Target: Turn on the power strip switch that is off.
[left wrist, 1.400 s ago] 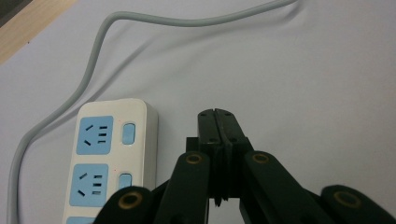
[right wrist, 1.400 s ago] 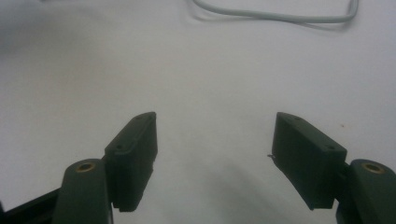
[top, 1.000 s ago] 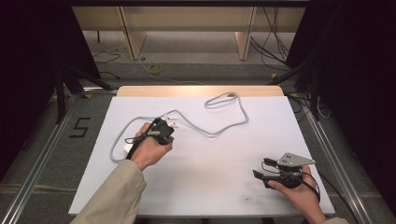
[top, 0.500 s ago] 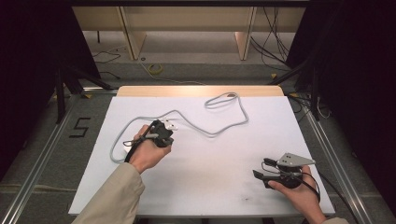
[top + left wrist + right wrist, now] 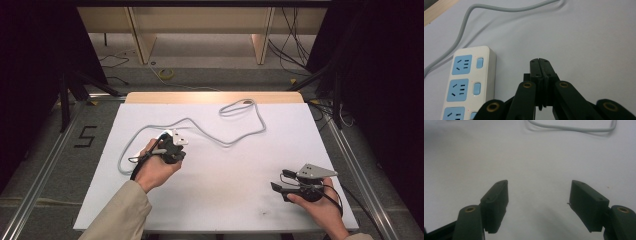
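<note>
A white power strip [image 5: 470, 80] with blue sockets lies on the white table, just left of my left gripper [image 5: 540, 61], whose jaws are shut with nothing between them. From above, the strip [image 5: 178, 136] peeks out beyond the left gripper [image 5: 172, 147]. Its grey cord [image 5: 230, 142] snakes across the table to a plug [image 5: 246, 102] near the far edge. The cord [image 5: 499, 8] also curves past at the top of the left gripper view. My right gripper [image 5: 539, 195] hovers open over bare table, near the front right corner [image 5: 280, 181].
The white table [image 5: 225, 200] has a wooden strip along its far edge [image 5: 210, 97]. Beyond it lie a floor with cables and a yellow coil [image 5: 166, 74]. Metal rails run along both sides. A "5" mark [image 5: 86, 136] sits on the floor left.
The left gripper has shifted slightly beside the power strip. The right gripper has stayed in place.
</note>
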`<action>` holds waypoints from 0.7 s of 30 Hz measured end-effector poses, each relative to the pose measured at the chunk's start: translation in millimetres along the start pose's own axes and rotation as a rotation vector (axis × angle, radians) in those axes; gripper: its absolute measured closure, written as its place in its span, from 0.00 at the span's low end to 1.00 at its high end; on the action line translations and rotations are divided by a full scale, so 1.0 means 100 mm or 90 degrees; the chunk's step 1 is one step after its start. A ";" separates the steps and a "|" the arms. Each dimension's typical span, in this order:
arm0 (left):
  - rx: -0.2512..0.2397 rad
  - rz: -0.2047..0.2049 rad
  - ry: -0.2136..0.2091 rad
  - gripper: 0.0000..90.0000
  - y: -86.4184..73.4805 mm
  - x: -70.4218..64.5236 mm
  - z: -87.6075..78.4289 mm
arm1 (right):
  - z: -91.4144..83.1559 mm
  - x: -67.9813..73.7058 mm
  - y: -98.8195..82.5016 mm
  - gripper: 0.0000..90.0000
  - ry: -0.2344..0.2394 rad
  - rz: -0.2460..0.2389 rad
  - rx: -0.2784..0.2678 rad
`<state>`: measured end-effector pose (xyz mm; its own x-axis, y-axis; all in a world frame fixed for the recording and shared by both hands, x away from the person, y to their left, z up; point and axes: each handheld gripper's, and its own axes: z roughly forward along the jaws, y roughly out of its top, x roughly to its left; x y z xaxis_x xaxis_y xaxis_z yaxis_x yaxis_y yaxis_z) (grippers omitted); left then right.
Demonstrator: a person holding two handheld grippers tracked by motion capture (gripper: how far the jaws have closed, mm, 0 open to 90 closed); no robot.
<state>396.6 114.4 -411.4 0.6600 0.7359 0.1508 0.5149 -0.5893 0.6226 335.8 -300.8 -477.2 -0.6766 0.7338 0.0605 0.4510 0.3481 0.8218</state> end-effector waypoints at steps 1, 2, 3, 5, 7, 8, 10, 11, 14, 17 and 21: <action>-0.004 -0.006 -0.003 0.98 -0.02 -0.01 -0.01 | 0.00 0.00 0.00 0.36 0.000 -0.001 0.000; -0.002 -0.002 -0.005 0.93 -0.03 -0.01 -0.01 | 0.00 0.00 0.00 0.36 0.000 -0.001 0.001; -0.003 0.000 -0.006 0.92 -0.05 -0.01 -0.02 | 0.00 0.00 0.00 0.36 0.001 0.000 0.000; -0.008 -0.002 -0.005 0.91 -0.08 -0.02 -0.03 | 0.00 0.00 0.00 0.36 0.001 0.000 0.001; -0.012 -0.005 -0.009 0.90 -0.10 -0.02 -0.05 | 0.01 0.00 0.00 0.36 0.001 0.000 0.002; -0.016 -0.007 -0.013 0.88 -0.11 -0.02 -0.05 | 0.01 0.00 0.00 0.36 0.001 -0.001 0.002; -0.025 -0.008 -0.022 0.84 -0.14 -0.02 -0.06 | 0.01 0.00 0.00 0.36 0.001 0.000 0.002; -0.032 -0.009 -0.025 0.81 -0.15 -0.02 -0.06 | 0.01 0.00 0.00 0.36 0.001 0.000 0.002; -0.051 -0.011 -0.025 0.68 -0.20 -0.03 -0.06 | 0.00 0.00 0.00 0.36 0.000 0.000 0.000; -0.071 -0.005 -0.042 0.55 -0.25 -0.04 -0.07 | 0.00 0.00 0.00 0.36 0.001 0.002 0.000; -0.083 -0.012 -0.042 0.41 -0.35 -0.07 -0.08 | 0.00 0.00 0.00 0.36 0.003 -0.002 0.002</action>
<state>369.9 132.8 -427.9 0.6877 0.7203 0.0907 0.4545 -0.5246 0.7199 335.7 -300.3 -477.3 -0.6808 0.7299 0.0606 0.4507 0.3523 0.8202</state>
